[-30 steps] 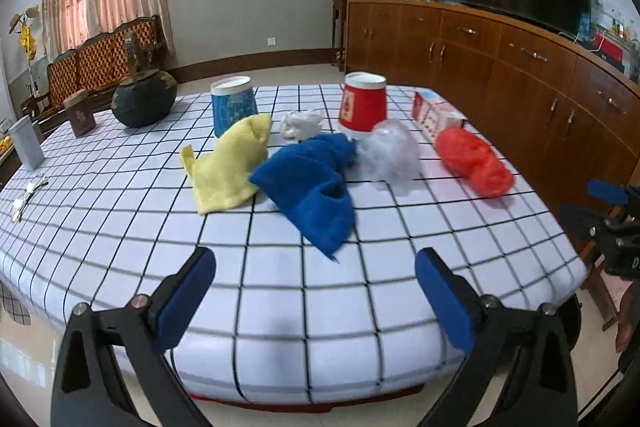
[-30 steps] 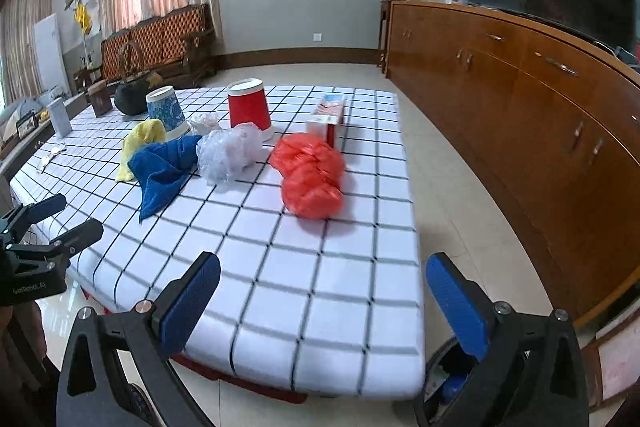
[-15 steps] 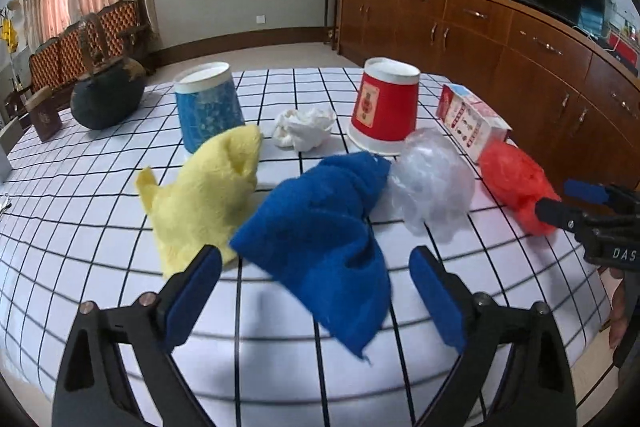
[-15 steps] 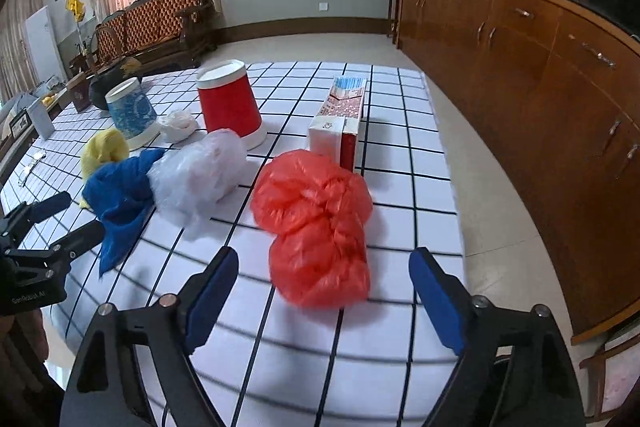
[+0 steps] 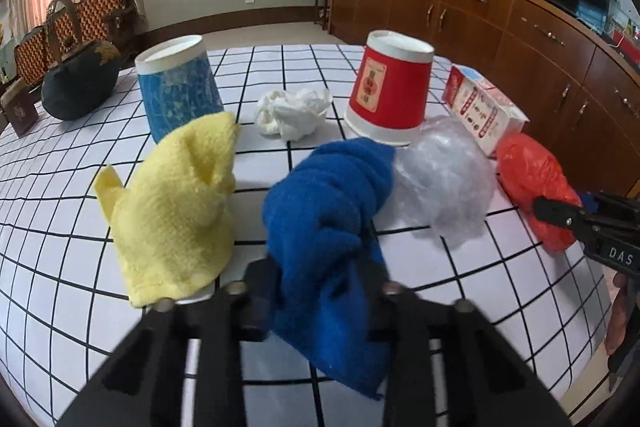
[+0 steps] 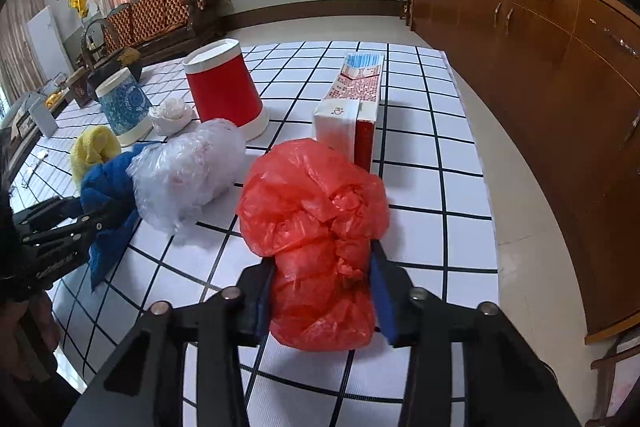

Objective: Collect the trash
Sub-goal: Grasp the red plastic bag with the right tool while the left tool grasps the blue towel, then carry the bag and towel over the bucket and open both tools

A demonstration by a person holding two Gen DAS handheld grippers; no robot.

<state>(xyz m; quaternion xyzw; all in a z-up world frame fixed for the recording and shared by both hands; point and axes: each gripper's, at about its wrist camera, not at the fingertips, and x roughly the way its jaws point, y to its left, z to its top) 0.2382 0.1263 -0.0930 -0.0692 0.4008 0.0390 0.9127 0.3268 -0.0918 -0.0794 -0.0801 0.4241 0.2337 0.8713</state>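
In the left wrist view a crumpled blue cloth lies on the checked tablecloth. My left gripper is closing its jaws on the cloth's near part, and the pads press into it. In the right wrist view a crumpled red plastic bag sits near the table's right edge. My right gripper is closing on the bag's near end, and the blue pads squeeze it. A clear plastic bag, a yellow cloth and a white tissue wad lie close by.
An upturned red cup and blue cup stand behind the cloths, with a carton to the right. A dark kettle sits far left. A wooden sideboard runs along the right, across a strip of floor.
Both grippers moved forward and down over the table. Their wide-open jaws came together, the left on the blue cloth, the right on the red bag.
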